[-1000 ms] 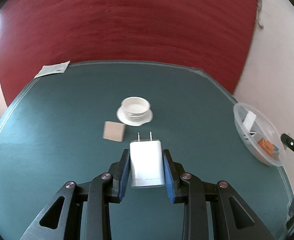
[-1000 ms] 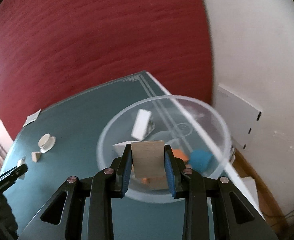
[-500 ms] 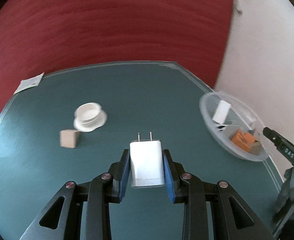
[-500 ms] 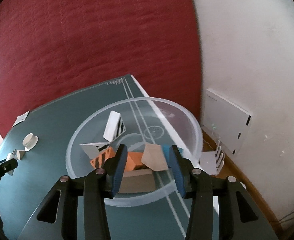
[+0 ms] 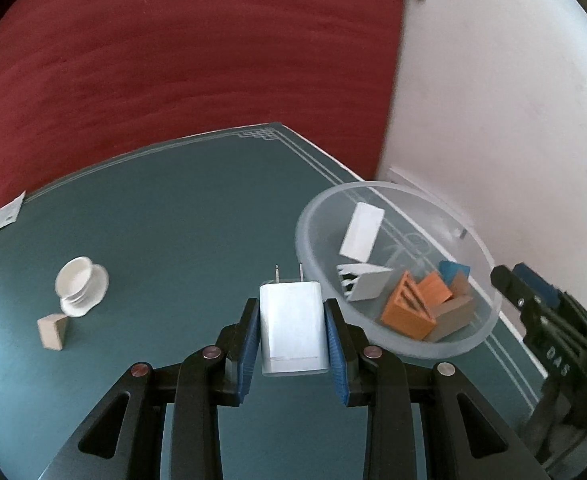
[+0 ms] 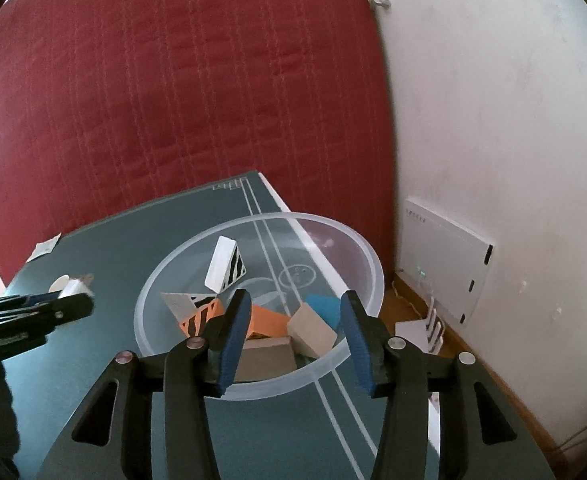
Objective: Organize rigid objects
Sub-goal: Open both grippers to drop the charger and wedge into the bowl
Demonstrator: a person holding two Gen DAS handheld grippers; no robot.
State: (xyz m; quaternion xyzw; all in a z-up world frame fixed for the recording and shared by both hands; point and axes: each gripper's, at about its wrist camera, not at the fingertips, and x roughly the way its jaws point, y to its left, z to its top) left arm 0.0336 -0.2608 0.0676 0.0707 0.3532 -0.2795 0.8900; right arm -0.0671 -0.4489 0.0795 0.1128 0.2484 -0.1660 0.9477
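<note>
Charger [image 5: 293,322] (clamped in left tongs [image 5: 293,320]) hangs beside the bowl [image 5: 313,216] rim.

Black tool [image 5: 293,344] — blue ribbed pads [image 5: 335,352], silver rivets

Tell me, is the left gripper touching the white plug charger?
Touching. The left wrist view shows the left gripper with both blue pads pressed against the sides of the white plug charger.
</note>
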